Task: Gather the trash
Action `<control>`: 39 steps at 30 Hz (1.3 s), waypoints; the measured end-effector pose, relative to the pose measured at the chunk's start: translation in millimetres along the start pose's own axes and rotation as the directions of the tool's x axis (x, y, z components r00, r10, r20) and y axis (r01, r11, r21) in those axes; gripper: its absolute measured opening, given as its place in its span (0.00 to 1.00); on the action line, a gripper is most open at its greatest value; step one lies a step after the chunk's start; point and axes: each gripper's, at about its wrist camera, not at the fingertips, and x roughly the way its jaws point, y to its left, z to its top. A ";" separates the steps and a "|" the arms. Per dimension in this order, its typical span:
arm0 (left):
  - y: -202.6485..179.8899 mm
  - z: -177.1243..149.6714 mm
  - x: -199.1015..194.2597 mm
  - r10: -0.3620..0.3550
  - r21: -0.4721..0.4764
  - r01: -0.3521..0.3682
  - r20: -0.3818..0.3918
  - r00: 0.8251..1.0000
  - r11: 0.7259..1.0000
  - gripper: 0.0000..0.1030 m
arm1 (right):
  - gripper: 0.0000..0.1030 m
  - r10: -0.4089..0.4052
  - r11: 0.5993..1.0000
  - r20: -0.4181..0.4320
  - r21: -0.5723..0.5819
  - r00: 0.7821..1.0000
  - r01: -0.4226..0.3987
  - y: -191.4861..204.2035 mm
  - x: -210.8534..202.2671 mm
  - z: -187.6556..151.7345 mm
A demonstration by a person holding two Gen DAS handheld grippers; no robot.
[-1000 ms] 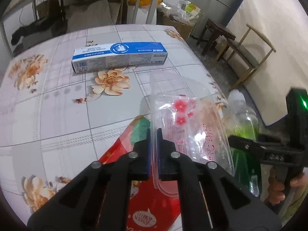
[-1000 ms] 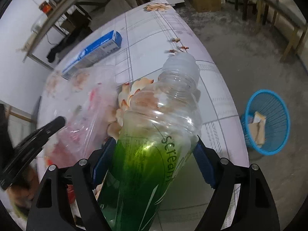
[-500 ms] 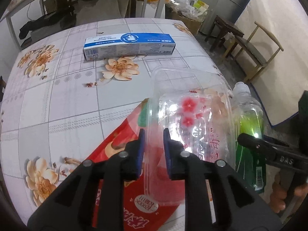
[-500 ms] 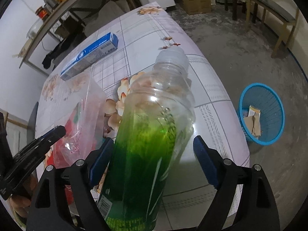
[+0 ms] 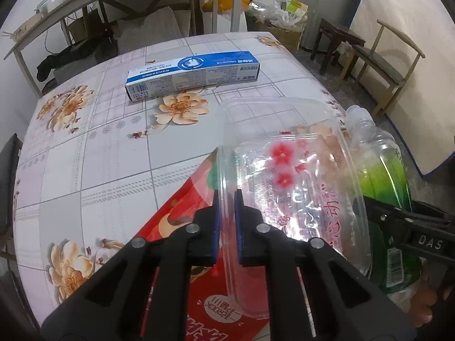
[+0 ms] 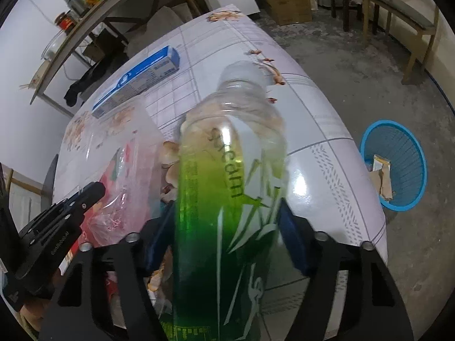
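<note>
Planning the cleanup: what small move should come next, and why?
Probably carry the green bottle right, toward the blue basket on the floor: the right gripper, jaws just closing, already clamps it, while the left gripper pinches the clear plastic container.

place: lived-in home, probably a dining or store room | shown by: flower-print tablecloth (image 5: 93,170) spread ahead of the jaws | wooden chair (image 5: 386,65) beyond, right | cluttered shelf (image 6: 85,28) beyond, left | bare concrete floor (image 6: 355,91)
</note>
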 end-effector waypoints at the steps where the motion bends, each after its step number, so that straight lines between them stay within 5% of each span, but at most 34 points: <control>1: 0.2 -0.7 -1.2 -0.004 -0.003 0.004 0.003 1.000 1.000 0.05 | 0.60 -0.005 1.000 0.003 -0.007 1.000 0.005 1.3 -0.6 -0.2; 39: -14.4 2.1 -69.3 -0.040 0.001 0.040 0.165 0.985 0.999 0.02 | 0.58 0.015 1.000 0.064 0.003 0.998 -0.015 -6.7 -33.1 -6.4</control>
